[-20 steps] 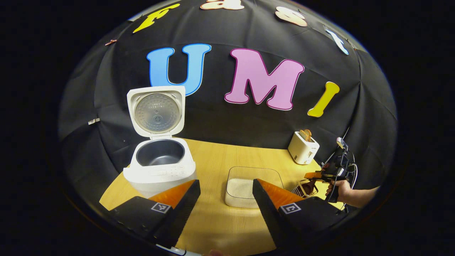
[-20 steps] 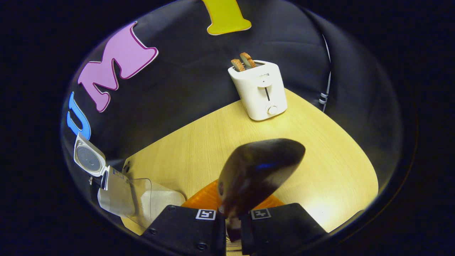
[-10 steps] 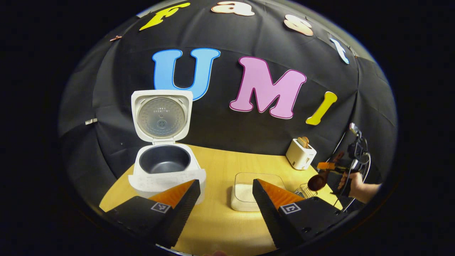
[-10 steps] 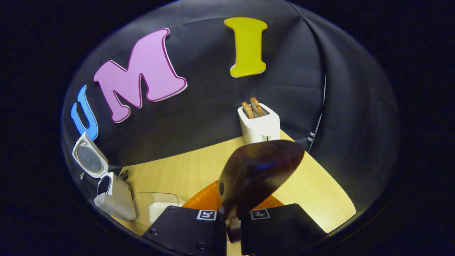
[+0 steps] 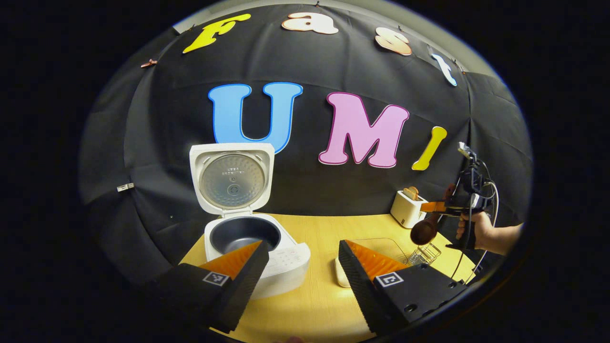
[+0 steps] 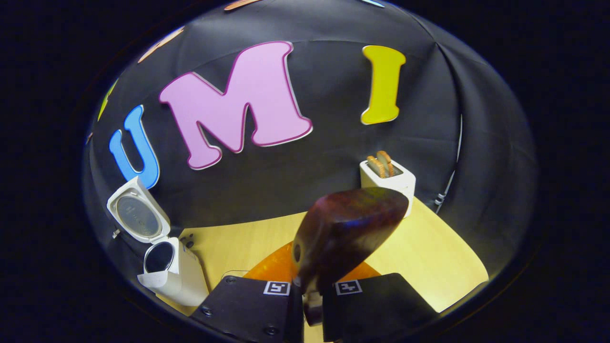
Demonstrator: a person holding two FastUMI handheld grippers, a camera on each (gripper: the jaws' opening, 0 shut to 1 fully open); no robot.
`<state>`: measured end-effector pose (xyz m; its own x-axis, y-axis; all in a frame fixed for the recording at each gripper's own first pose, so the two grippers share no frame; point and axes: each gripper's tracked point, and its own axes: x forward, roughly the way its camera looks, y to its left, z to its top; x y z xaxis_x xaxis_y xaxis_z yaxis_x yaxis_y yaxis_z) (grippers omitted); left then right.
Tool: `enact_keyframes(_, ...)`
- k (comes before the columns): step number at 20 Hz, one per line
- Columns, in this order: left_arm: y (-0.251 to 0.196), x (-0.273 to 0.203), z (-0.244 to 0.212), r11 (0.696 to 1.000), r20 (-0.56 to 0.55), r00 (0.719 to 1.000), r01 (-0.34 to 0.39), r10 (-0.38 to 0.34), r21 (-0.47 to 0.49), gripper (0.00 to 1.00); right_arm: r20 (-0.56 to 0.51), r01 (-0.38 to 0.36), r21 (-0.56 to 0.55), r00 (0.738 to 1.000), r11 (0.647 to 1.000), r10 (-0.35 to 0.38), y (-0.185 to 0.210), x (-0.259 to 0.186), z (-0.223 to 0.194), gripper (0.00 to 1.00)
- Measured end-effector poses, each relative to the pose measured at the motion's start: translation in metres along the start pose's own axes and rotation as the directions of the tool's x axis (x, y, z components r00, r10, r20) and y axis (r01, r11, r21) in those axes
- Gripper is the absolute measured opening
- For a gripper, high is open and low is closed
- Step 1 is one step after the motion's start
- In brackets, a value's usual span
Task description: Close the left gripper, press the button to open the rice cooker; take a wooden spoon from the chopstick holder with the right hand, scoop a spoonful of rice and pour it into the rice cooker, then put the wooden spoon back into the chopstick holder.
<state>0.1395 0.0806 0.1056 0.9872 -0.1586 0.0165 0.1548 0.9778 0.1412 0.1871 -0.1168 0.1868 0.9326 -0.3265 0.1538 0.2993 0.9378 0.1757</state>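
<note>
Right claw (image 6: 312,305) clamping wooden spoon (image 6: 345,236), bowl raised above chopstick holder (image 5: 424,253); left claw (image 5: 300,276) gaping wide. Next: lowering bowl level into rice container (image 5: 376,245) beyond, rice cooker (image 5: 255,238) standing open.

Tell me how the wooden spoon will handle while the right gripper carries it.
The wooden spoon looks solid and thick, so probably stiff. The right gripper clamps only its narrow handle with the broad bowl far ahead, so it may pivot if bumped. Its glossy surface hints it could slip.
</note>
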Motion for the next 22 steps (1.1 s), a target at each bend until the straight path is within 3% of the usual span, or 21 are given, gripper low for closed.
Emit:
enact_keyframes(4,0.022,-0.004,-0.006,0.998,-0.035,0.999,0.000,-0.002,-0.064,0.95,-0.012,-0.056,-0.058,0.998,0.997,0.055,0.042,0.021,-0.032,0.19)
enact_keyframes(12,0.054,-0.009,-0.027,0.996,-0.088,0.996,-0.026,0.018,-0.090,0.96,-0.030,0.052,-0.260,0.998,0.964,-0.062,0.032,0.061,-0.110,0.19)
enact_keyframes(16,0.053,-0.013,-0.041,0.985,-0.119,0.993,-0.004,-0.017,-0.175,0.95,-0.054,0.084,-0.204,0.994,0.975,-0.097,0.032,0.066,-0.125,0.20)
enact_keyframes(18,0.067,-0.015,-0.045,0.979,-0.122,0.993,-0.028,0.003,-0.203,0.92,-0.077,0.074,-0.176,0.993,0.982,-0.088,0.039,0.066,-0.132,0.19)
enact_keyframes(19,0.073,-0.018,-0.046,0.975,-0.121,0.993,-0.042,0.016,-0.217,0.96,-0.086,0.070,-0.171,0.993,0.983,-0.086,0.043,0.064,-0.135,0.19)
enact_keyframes(22,0.087,-0.020,-0.047,0.963,-0.117,0.992,-0.075,0.046,-0.260,0.96,-0.127,0.043,-0.117,0.990,0.992,-0.058,0.062,0.060,-0.151,0.19)
